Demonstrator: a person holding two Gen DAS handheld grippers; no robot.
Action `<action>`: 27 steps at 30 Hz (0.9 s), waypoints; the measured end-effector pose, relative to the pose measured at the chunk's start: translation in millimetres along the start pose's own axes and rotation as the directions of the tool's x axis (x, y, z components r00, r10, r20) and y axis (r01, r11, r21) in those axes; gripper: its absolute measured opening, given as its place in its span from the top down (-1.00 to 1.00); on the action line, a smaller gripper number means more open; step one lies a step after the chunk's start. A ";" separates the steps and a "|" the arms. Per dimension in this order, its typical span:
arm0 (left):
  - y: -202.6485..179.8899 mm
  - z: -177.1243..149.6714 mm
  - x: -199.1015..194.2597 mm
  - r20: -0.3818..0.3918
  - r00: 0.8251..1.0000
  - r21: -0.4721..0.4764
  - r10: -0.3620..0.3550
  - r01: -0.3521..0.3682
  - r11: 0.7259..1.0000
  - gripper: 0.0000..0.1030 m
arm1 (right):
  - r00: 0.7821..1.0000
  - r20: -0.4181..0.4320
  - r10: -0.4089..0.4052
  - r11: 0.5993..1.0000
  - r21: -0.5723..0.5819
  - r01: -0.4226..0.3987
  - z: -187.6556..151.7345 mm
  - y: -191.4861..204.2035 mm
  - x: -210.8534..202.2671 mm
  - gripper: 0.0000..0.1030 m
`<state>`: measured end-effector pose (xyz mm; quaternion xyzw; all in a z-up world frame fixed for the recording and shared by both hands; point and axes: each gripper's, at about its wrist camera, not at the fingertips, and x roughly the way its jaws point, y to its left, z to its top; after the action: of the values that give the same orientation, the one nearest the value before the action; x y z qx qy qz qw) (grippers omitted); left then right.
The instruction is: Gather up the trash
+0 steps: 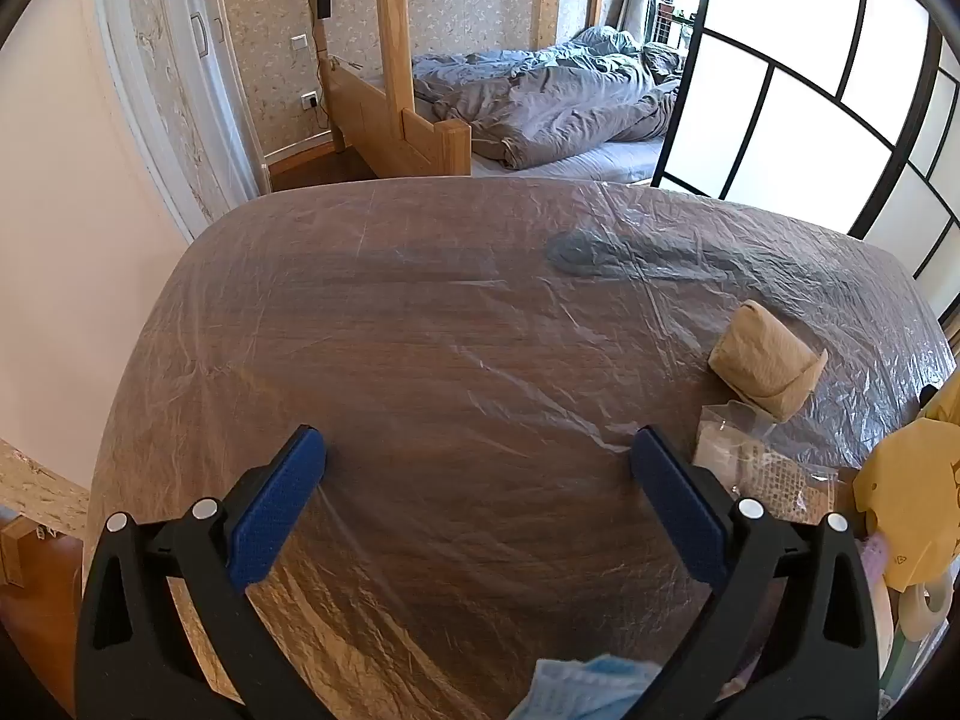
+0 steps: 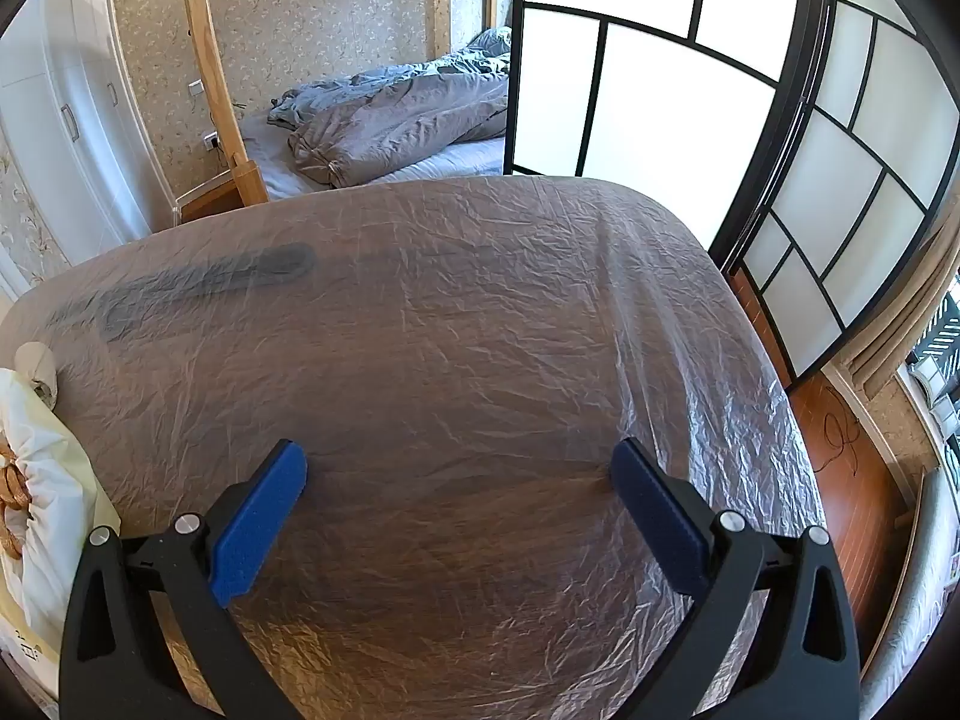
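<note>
My left gripper [image 1: 477, 450] hangs open over a wooden table covered with clear plastic film [image 1: 420, 330], with nothing between its blue pads. To its right lie a folded brown paper wad [image 1: 765, 360], a crumpled clear plastic wrapper [image 1: 750, 450] and a yellow bag [image 1: 912, 498]. A blue face mask [image 1: 591, 690] lies at the bottom edge beneath the gripper. My right gripper [image 2: 459, 462] is also open over bare film [image 2: 480, 330]. At the left edge of the right wrist view sit a white bag [image 2: 42, 468] and a small white paper roll [image 2: 39, 363].
A dark flat shape [image 1: 630, 255] shows under the film near the far side. Beyond the table stand a wooden bunk bed with grey bedding [image 1: 540, 102] and a black-framed sliding screen [image 2: 660, 90]. The table's right edge drops to a wooden floor [image 2: 852, 450].
</note>
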<state>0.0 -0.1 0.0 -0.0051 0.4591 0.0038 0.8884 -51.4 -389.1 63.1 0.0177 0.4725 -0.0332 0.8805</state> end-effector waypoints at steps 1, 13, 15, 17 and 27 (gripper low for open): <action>0.0 0.0 -0.1 0.001 1.000 0.000 -0.001 0.001 1.000 -0.98 | 1.000 0.001 0.000 1.000 0.000 0.000 0.0 0.0 0.0 -0.93; 0.1 0.0 0.0 -0.001 1.000 -0.001 -0.002 0.002 1.000 -0.98 | 1.000 0.002 -0.001 1.000 -0.001 0.001 -0.1 -0.1 0.1 -0.93; 0.1 0.0 0.0 -0.001 1.000 -0.001 -0.002 0.002 1.000 -0.98 | 1.000 0.002 -0.001 1.000 -0.001 0.001 -0.1 0.0 0.1 -0.93; 0.1 0.0 0.0 -0.001 1.000 -0.001 -0.002 0.002 1.000 -0.98 | 1.000 0.002 -0.001 1.000 -0.001 0.001 -0.2 -0.1 0.1 -0.93; 0.1 0.0 0.0 -0.001 1.000 -0.001 -0.002 0.002 1.000 -0.98 | 1.000 0.002 -0.001 1.000 -0.001 0.001 -0.3 1.8 -0.3 -0.93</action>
<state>0.0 0.0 0.0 -0.0061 0.4595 0.0033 0.8881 -51.6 -387.3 63.2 0.0172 0.4716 -0.0335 0.8810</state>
